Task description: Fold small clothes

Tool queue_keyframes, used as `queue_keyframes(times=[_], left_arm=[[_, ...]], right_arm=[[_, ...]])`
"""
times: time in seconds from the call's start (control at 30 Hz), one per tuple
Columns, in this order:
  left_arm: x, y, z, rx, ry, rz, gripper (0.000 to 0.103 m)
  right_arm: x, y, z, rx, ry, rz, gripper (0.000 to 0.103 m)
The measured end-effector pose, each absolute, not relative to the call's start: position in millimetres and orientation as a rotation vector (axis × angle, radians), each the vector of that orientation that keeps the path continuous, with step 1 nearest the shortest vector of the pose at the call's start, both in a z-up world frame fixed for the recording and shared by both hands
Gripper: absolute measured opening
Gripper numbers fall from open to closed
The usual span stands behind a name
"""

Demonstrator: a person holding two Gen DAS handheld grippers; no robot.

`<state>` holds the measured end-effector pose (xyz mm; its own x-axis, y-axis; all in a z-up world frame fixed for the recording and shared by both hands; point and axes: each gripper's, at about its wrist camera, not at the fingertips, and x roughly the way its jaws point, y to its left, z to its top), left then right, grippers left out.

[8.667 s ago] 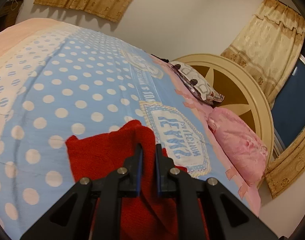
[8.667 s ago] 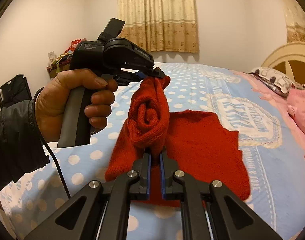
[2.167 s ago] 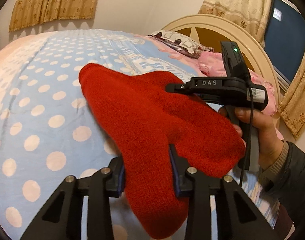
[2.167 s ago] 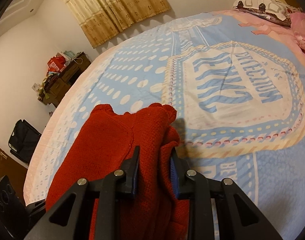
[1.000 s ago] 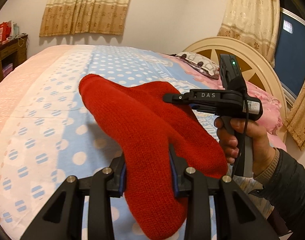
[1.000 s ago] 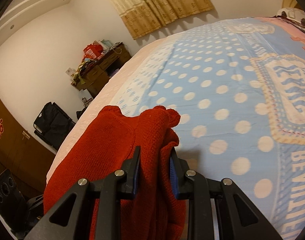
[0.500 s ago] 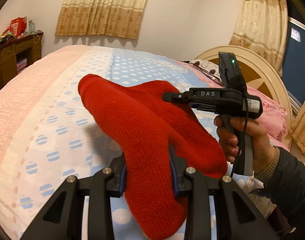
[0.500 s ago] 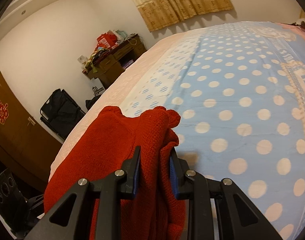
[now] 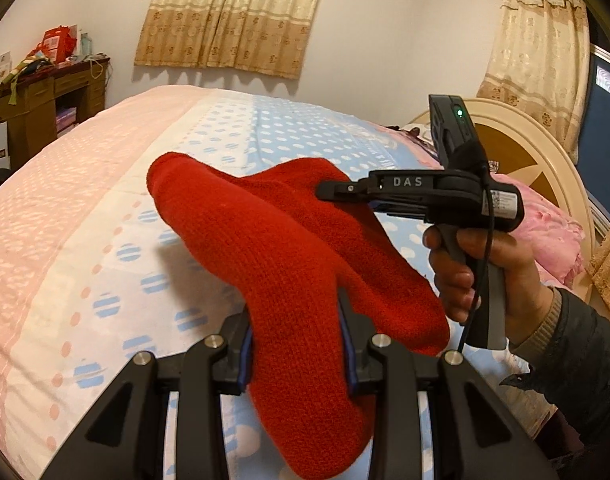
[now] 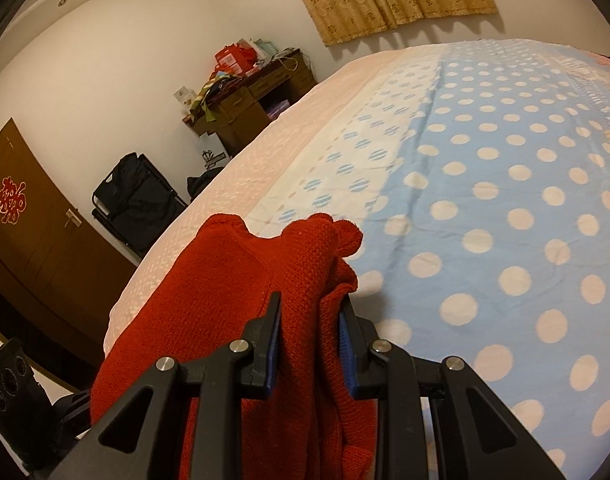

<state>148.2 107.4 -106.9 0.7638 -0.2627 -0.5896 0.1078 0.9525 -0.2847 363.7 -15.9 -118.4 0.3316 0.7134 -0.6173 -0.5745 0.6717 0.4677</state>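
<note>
A folded red knitted garment hangs in the air above the bed, held between both grippers. My left gripper is shut on one thick folded end of it. In the left wrist view my right gripper reaches in from the right, held by a hand, and its tips are buried in the far edge of the knit. In the right wrist view my right gripper is shut on several bunched layers of the red garment.
Below lies the bed with a blue polka-dot cover and a pink border. A pink pillow and a round headboard are at the right. A wooden desk and a black bag stand by the wall.
Both grippers have carried the red garment sideways over the bed toward its pink-bordered edge; the desk side of the room has come further into view. The grip on the garment has not changed.
</note>
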Motion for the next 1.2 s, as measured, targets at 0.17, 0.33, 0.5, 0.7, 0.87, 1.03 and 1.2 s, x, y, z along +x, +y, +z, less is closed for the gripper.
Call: queue_keyframes(times=[0.17, 0.33, 0.5, 0.7, 0.87, 1.03, 1.2], left_arm=[[140, 114, -109, -0.244, 0.677, -0.183, 0.035], [135, 121, -110, -0.251, 0.675, -0.165, 0.035], [128, 126, -116, -0.264, 0.681, -0.147, 0.035], [126, 130, -124, -0.286, 0.701, -0.129, 0.035], [122, 134, -125, -0.291, 0.702, -0.120, 0.035], [111, 139, -130, -0.291, 0.706, -0.105, 0.035], [104, 147, -146, -0.310, 0.743, -0.082, 0.035]], right_arm=[[359, -4, -119, 0.168, 0.903, 0.866, 0.025], [354, 11, -118, 0.158, 0.903, 0.887, 0.025], [349, 21, -121, 0.151, 0.910, 0.900, 0.025], [343, 35, -125, 0.137, 0.916, 0.913, 0.025], [340, 41, -127, 0.135, 0.924, 0.924, 0.025], [337, 50, -133, 0.116, 0.935, 0.934, 0.025], [339, 54, -143, 0.124, 0.964, 0.922, 0.018]])
